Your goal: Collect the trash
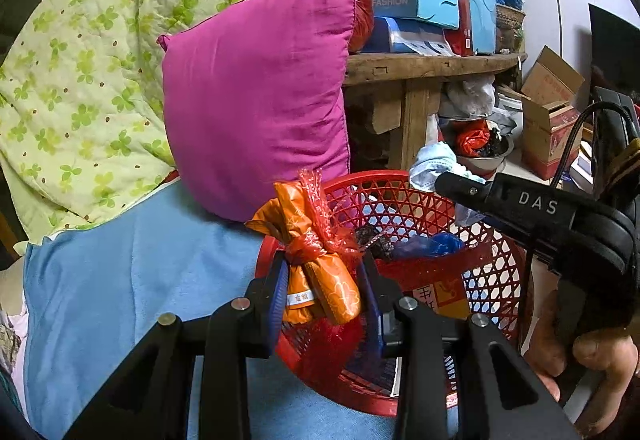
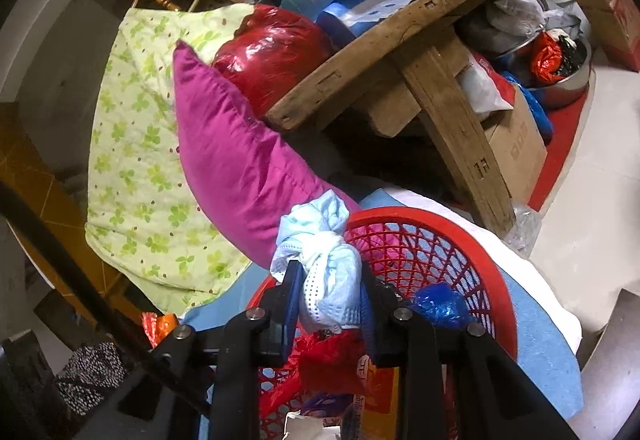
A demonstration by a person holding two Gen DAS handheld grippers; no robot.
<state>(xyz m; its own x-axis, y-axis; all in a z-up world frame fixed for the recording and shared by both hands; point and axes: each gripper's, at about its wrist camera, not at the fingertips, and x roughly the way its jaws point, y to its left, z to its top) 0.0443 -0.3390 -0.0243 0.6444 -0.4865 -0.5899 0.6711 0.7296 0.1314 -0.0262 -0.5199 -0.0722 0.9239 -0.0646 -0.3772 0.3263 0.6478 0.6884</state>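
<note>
Gripping an orange wrapper bundle [image 1: 320, 272], left tongs [image 1: 324, 280] hang over the red basket [image 1: 400, 183] rim. Right tongs [image 2: 330, 292] clamp crumpled blue masks [image 2: 328, 272] above the same basket, beside a magenta pillow [image 1: 256, 99].

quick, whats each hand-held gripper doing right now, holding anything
Left hand-held gripper: shut on the orange wrapper bundle, above the red basket.
Right hand-held gripper: shut on the crumpled blue face mask, also above that basket.
</note>
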